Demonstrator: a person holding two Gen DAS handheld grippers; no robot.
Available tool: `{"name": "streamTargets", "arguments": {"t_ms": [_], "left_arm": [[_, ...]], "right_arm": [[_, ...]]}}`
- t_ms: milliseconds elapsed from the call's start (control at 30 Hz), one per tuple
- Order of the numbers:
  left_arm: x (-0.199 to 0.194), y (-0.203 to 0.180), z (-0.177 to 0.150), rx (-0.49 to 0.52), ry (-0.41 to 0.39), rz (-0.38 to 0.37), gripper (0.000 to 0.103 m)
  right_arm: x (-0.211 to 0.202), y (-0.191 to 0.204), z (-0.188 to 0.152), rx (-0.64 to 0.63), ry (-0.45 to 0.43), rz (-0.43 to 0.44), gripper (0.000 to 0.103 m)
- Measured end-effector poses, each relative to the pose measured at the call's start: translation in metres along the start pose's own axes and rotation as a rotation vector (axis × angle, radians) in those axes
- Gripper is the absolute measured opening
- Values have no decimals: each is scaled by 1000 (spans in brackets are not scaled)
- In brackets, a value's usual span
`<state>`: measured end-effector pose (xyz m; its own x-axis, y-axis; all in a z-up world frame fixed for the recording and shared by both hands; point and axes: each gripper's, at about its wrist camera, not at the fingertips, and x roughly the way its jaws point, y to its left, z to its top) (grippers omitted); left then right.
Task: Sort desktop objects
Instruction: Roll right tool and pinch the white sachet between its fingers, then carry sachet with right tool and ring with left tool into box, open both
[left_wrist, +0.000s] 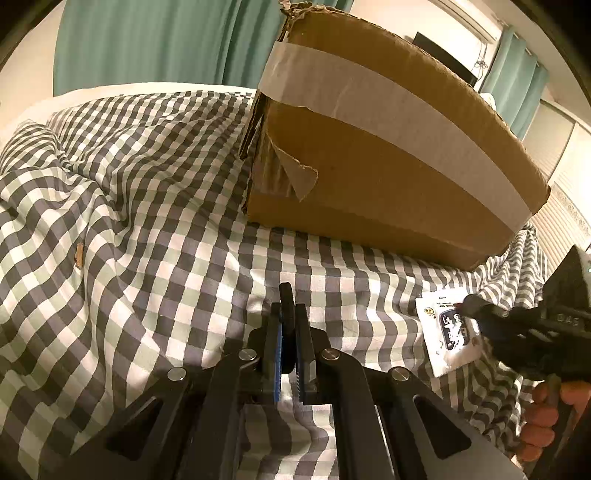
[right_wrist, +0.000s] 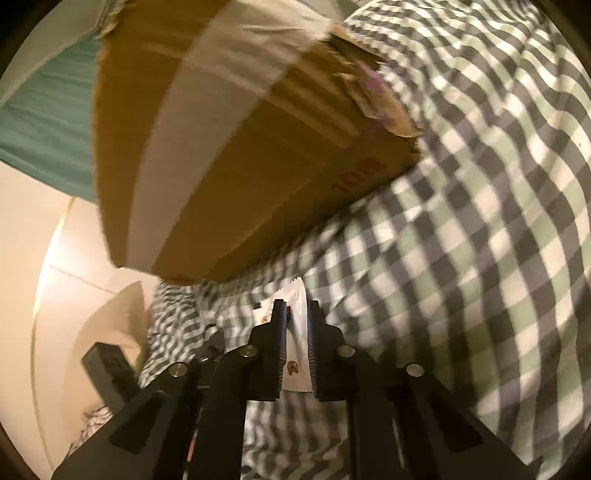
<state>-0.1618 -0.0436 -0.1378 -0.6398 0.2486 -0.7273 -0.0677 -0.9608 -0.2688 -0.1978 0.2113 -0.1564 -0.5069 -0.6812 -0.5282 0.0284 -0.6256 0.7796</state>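
In the left wrist view my left gripper (left_wrist: 290, 308) hangs over the checked cloth (left_wrist: 129, 221). It is shut on a thin black object (left_wrist: 285, 291) that sticks out past the blue pads. At the right edge, my right gripper (left_wrist: 466, 305) has its tips on a white printed packet (left_wrist: 441, 343) lying on the cloth. In the right wrist view that packet (right_wrist: 295, 347) fills the narrow gap between the fingers of the right gripper (right_wrist: 295, 306), which is shut on it. A taped cardboard box (left_wrist: 369, 147) stands just beyond both grippers.
The cardboard box (right_wrist: 240, 147) looms close above the right gripper, its torn corner to the right. Wrinkled checked cloth (right_wrist: 480, 221) spreads right of it. A small brown scrap (left_wrist: 78, 256) lies far left. A person's hand (left_wrist: 543, 417) holds the right gripper. Teal curtains (left_wrist: 147, 44) hang behind.
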Motion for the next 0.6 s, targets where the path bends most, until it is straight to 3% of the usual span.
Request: {"name": "streamTargets", "arguments": {"t_ms": [100, 200, 233, 300, 367, 433, 467, 600], "left_arm": [[0, -1, -1, -2, 0, -1, 5], [0, 0, 0, -3, 0, -2, 5], [0, 0, 0, -3, -1, -2, 5], [-1, -1, 0, -3, -1, -2, 5], [-1, -2, -1, -1, -1, -1, 5], [-1, -2, -1, 1, -3, 0, 5], [-2, -3, -2, 4, -6, 1, 5], [-5, -6, -1, 22, -21, 8, 5]], "right_arm": [[-15, 21, -8, -90, 28, 19, 10], [-2, 42, -21, -196, 77, -3, 10], [35, 53, -32, -241, 98, -34, 10], [55, 67, -41, -321, 136, -118, 10], [65, 69, -49, -346, 166, -142, 10], [67, 63, -55, -360, 161, -176, 10], [69, 66, -57, -373, 160, -184, 3], [62, 95, -59, -444, 103, -249, 3]]}}
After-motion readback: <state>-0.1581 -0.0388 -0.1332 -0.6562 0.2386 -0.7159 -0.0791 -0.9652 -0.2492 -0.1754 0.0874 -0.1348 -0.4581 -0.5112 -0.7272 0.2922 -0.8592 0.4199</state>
